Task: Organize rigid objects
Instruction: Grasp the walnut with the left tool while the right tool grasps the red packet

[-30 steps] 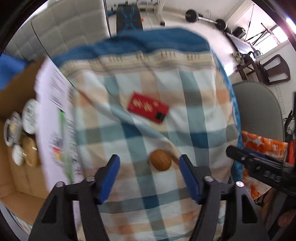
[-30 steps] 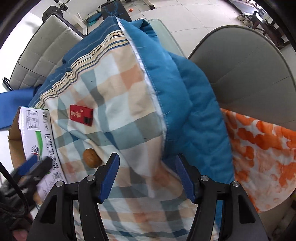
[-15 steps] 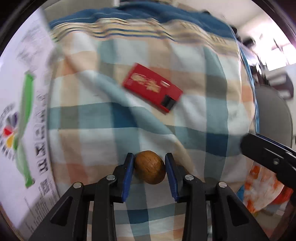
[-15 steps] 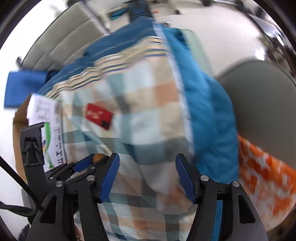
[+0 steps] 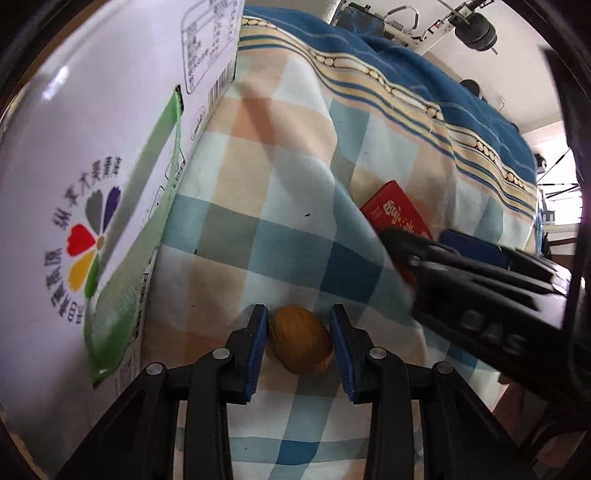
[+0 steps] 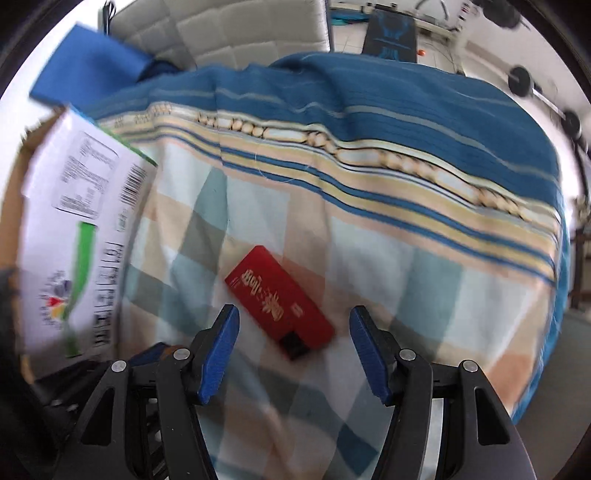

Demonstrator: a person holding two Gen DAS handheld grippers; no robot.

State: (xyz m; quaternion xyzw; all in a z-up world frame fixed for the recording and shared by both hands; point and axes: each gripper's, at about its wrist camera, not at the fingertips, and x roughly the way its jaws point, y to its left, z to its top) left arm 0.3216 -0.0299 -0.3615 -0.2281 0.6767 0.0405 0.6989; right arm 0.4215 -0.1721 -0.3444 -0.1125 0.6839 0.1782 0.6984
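Observation:
A brown walnut sits between the blue pads of my left gripper, which is shut on it just above the checked blanket. A flat red box with gold writing lies on the blanket; it also shows in the left wrist view, partly hidden by my right gripper's body. My right gripper is open, its pads either side of the red box's near end, just above it.
A white printed carton flap of a cardboard box stands at the left; it also shows in the right wrist view. The blanket's blue border drapes over the far edge. A grey cushioned seat lies beyond.
My left gripper has closed on the walnut and swung left toward the carton. My right gripper has moved left across the blanket to the red box, staying open.

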